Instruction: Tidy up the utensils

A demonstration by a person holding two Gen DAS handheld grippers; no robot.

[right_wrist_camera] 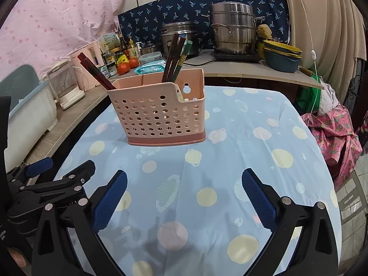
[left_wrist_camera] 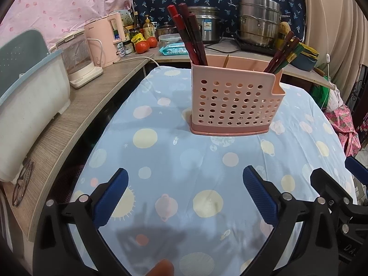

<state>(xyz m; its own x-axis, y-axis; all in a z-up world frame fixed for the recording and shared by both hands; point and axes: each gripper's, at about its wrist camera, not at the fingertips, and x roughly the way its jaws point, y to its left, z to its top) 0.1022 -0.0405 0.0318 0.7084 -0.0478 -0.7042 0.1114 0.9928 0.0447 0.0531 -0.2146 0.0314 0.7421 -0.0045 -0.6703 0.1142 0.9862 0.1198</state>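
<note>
**Chopsticks Racked, Both Grippers Empty**

The pink perforated holder was seen standing upright on the blue dotted tablecloth, toward the far side of the table, well apart from both tools. One bundle of dark red chopsticks was found leaning out of the compartment at the holder's left end, and a second bundle, some with green handles, was propped in a compartment toward its right end. In the right wrist view the same arrangement was confirmed: red sticks angled out on the left, a mixed cluster standing nearer the middle.

The left gripper was held with its blue pads spread wide, nothing between them, only cloth below. The right gripper was likewise splayed fully apart and empty.

No loose utensil was spotted anywhere on the cloth in either view. The sorting was therefore judged to be essentially finished, or very nearly so; whether anything was left beyond the frames could not be told. A fingertip was glimpsed at the bottom edge.
</note>
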